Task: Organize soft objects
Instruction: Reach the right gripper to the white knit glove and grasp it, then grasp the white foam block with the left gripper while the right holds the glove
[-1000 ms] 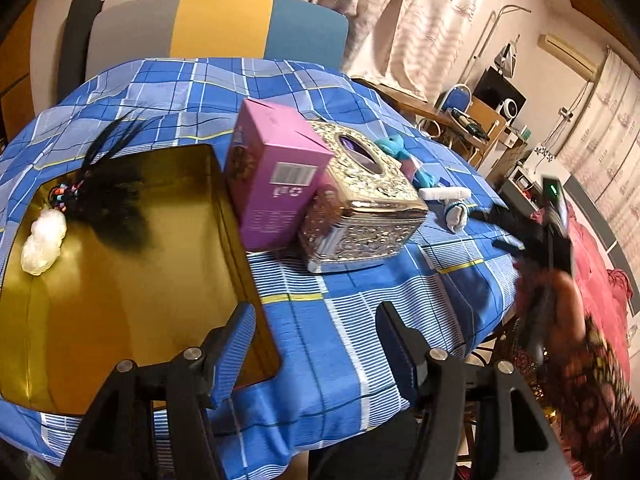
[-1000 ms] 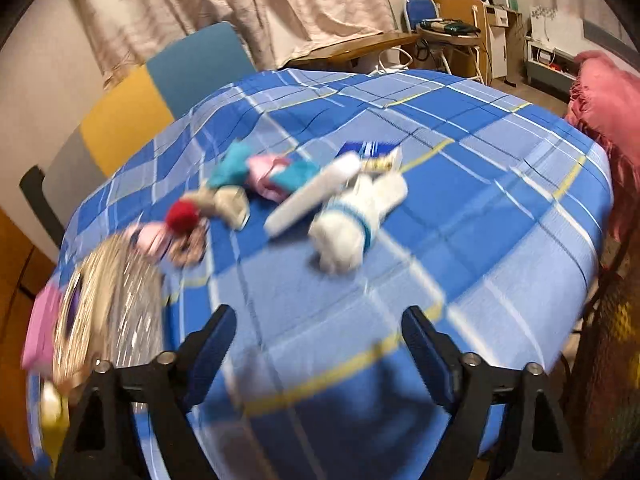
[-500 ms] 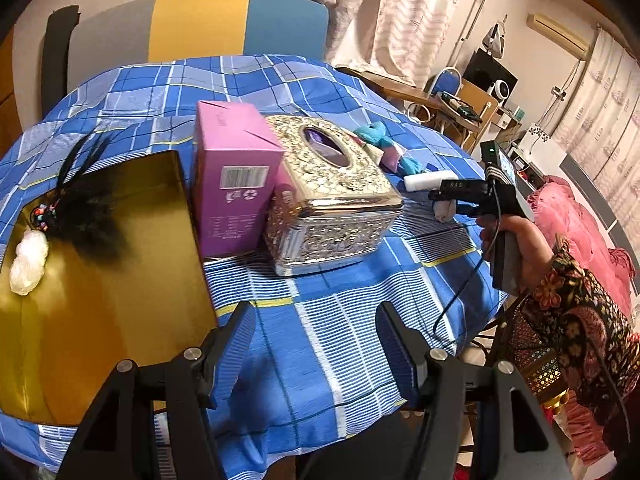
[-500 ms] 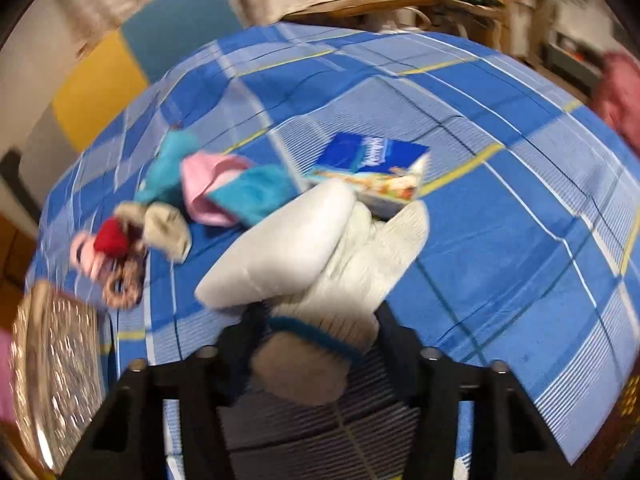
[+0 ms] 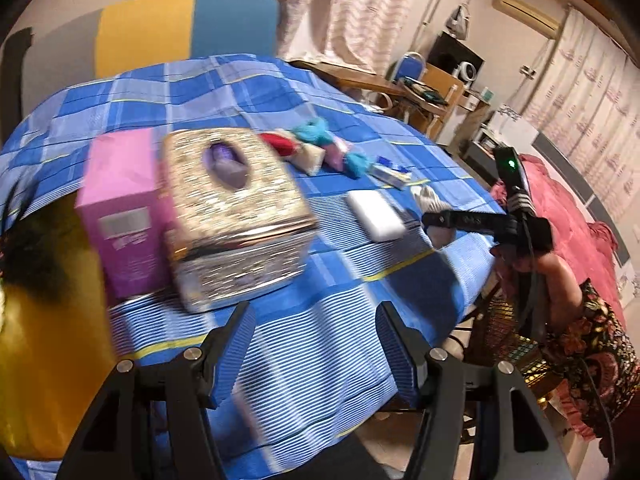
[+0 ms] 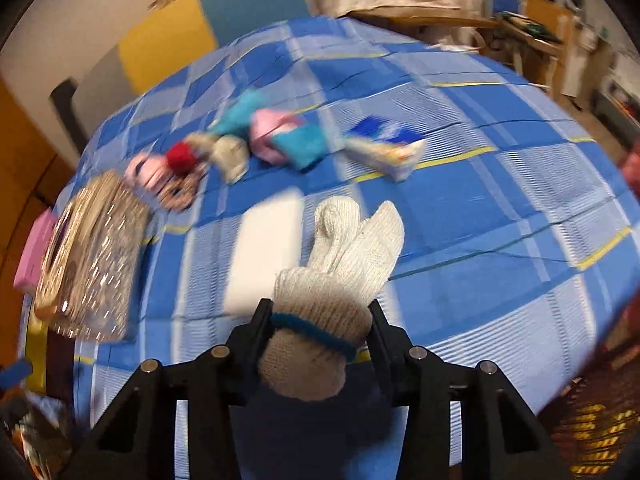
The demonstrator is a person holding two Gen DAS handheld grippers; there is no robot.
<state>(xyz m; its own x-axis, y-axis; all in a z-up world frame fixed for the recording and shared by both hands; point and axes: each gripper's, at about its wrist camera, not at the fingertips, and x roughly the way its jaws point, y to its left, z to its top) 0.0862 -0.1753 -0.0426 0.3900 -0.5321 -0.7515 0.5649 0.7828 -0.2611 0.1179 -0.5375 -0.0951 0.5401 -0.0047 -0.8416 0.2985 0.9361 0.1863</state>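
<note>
A white knit glove [image 6: 344,248] with a blue band at the cuff lies on the blue checked tablecloth [image 6: 500,184]. My right gripper [image 6: 320,312] is closing and its pads press on the glove's cuff; in the left wrist view this gripper [image 5: 436,220] shows side-on, held by a hand in a patterned sleeve. A white foam block [image 6: 266,256] lies just left of the glove. Farther back sits a heap of small soft things [image 6: 280,140] in teal, pink, red and beige. My left gripper [image 5: 314,316] stands open over the cloth near the front edge, nothing between its fingers.
An ornate gold tissue box [image 5: 232,208] and a pink carton [image 5: 124,216] stand side by side at the left. A gold tray [image 5: 40,340] lies at the far left. A blue snack packet [image 6: 384,148] lies behind the glove. A colour-block chair [image 5: 184,28] stands behind the table.
My right gripper came down over the white glove and closed on its cuff. My left gripper slid right along the table, so the tray and boxes drifted left in its view.
</note>
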